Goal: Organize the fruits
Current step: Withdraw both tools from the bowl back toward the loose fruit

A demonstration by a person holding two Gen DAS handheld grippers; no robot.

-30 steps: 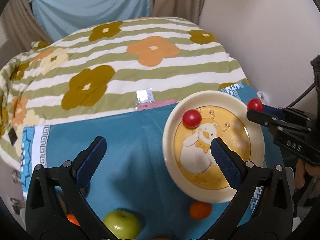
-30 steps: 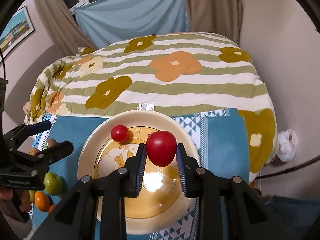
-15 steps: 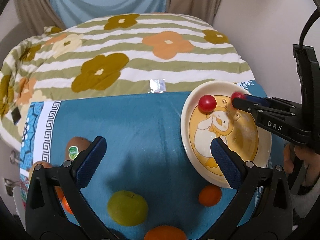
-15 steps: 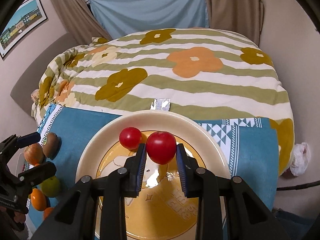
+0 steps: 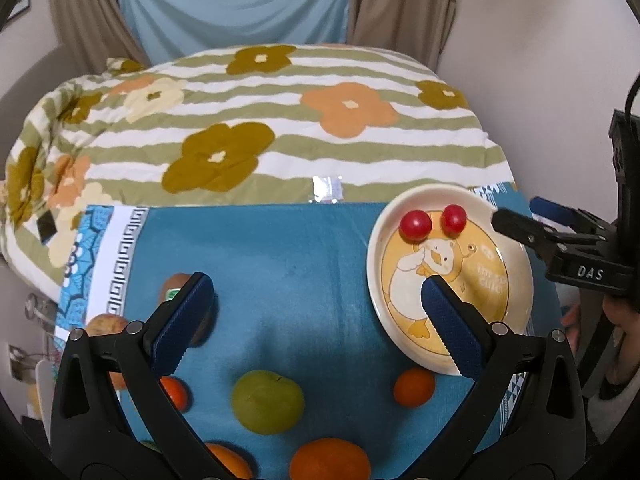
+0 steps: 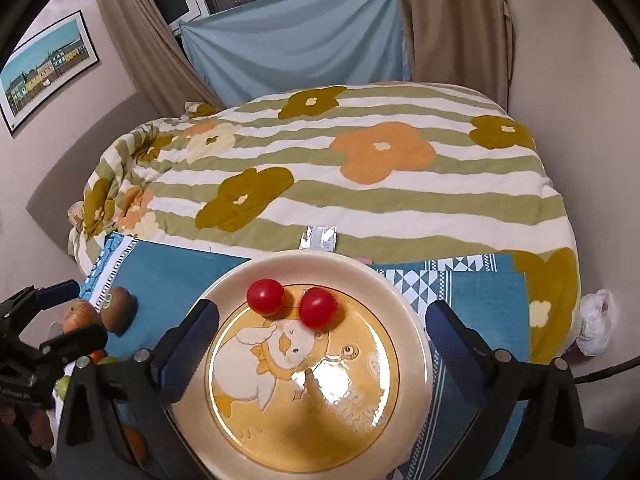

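- right gripper (image 6: 322,322): black frame lettered "das", ribbed blue pads, jaws spread wide, empty, over the plate (image 6: 408,320).
- plate: round, glossy cream, duck cartoon; writing too blurred to read.
- two smooth red tomatoes (image 6: 265,296) (image 6: 318,306) at its far side.
- left gripper (image 5: 312,300): jaws apart, empty, above blue cloth (image 5: 288,256).
- green apple (image 5: 267,401), oranges (image 5: 414,389) near; kiwi (image 5: 176,284) half hidden.

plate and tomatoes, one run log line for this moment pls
task: organize fruits | right gripper: open, empty | left gripper: open, empty | plate: two tomatoes side by side
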